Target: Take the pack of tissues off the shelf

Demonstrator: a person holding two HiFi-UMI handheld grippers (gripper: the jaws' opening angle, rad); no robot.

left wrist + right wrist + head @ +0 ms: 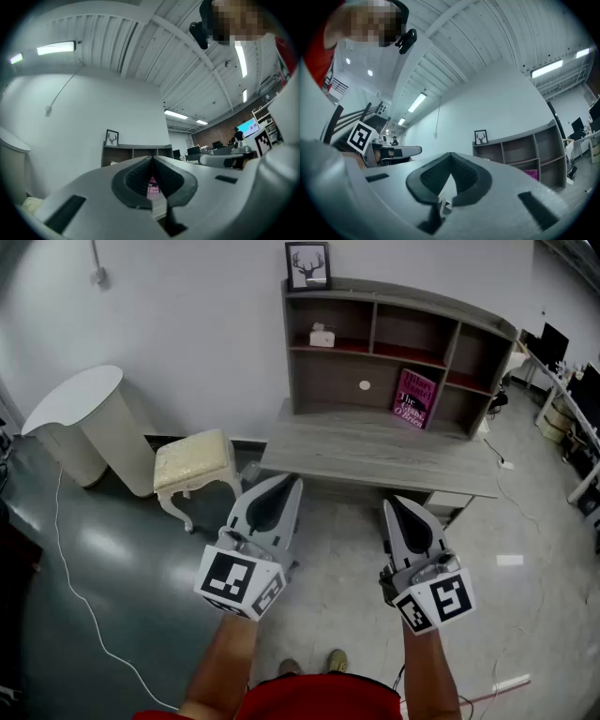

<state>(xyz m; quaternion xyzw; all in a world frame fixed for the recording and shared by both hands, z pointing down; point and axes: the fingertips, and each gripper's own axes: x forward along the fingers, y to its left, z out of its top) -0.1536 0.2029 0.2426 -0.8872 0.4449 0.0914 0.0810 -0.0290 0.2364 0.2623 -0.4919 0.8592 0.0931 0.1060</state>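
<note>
The pack of tissues (322,335) is a small pale box in the upper left compartment of the wooden shelf unit (398,320), which stands on the grey desk (375,454). My left gripper (284,486) is held in front of the desk's near edge and points toward it, its jaws shut with nothing between them. My right gripper (397,506) is beside it, also shut and empty. Both are well short of the shelf. In the left gripper view the left gripper (152,160) is shut, with the shelf unit (136,152) far beyond it. The right gripper (451,157) is shut too.
A pink book (416,397) leans in the lower right compartment, and a framed deer picture (307,265) stands on top. A cream stool (194,461) and a white rounded cabinet (89,423) are at the left. A white cable (80,592) lies on the floor. Office desks (572,381) stand at the right.
</note>
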